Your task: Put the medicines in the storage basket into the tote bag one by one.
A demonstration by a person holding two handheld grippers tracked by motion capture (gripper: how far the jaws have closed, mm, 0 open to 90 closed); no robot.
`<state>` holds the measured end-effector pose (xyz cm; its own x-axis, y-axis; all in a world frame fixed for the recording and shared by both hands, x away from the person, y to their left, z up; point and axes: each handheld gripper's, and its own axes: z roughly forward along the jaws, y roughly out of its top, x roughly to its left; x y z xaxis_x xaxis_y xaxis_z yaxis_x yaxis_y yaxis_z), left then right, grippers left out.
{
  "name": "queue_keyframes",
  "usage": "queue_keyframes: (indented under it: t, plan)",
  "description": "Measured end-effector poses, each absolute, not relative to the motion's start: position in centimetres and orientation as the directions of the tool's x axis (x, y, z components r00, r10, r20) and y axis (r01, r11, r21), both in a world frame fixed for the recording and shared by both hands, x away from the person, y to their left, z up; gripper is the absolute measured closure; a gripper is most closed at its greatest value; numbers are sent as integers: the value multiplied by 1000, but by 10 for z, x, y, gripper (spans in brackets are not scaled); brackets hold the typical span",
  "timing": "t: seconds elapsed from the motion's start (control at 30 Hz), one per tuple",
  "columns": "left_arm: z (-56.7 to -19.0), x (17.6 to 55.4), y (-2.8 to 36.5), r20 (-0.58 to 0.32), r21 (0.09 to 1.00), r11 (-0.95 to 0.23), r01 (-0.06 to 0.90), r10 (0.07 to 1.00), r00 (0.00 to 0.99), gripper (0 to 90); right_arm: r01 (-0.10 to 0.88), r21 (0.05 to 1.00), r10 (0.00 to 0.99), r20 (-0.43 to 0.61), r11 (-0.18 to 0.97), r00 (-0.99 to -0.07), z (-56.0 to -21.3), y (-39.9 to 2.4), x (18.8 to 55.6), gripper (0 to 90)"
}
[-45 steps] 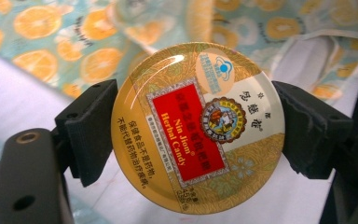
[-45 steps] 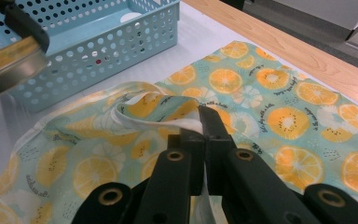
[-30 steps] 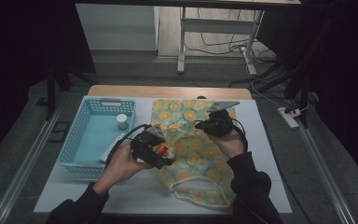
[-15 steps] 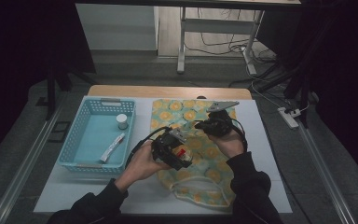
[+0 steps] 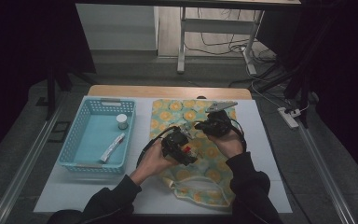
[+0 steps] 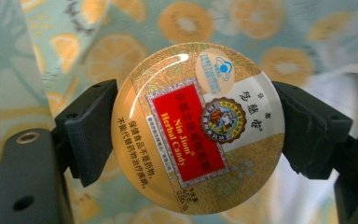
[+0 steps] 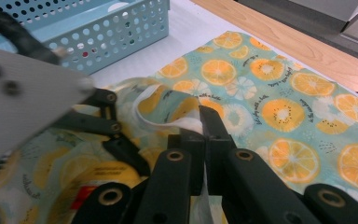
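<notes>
Candy tin (image 6: 197,128) clamped edge-to-edge in left gripper (image 5: 181,145), label facing camera, poised over fruit-print bag (image 5: 193,114). Right gripper (image 7: 204,135) pinched shut on bag's white rim (image 7: 168,125), lifting mouth open, likely so tin can slide in. Basket (image 5: 79,140) left aside.

The right tool (image 7: 204,133) pinches the white edge of the orange-print bag (image 7: 279,102), lifting it beside the left tool (image 7: 107,140), near a blue basket (image 7: 116,32).
</notes>
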<state>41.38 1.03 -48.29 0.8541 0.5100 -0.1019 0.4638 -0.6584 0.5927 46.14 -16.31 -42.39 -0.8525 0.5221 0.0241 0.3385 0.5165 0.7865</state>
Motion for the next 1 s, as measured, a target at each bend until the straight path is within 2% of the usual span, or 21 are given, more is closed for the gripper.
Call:
queue_keyframes:
  t: [0.23,0.83,1.0]
  plan:
    - [-497,426,7,-109,585,-642,496,543,833,204,334,783,531,7,524,-847,-427,-162,462,899]
    - [-519,439,-4,-45,571,-652,498,581,813,199,338,777,545,-8,531,-838,-434,-162,466,899]
    - [-517,437,-3,-52,577,-647,499,580,813,128,338,779,546,-6,527,-838,-433,-163,466,899]
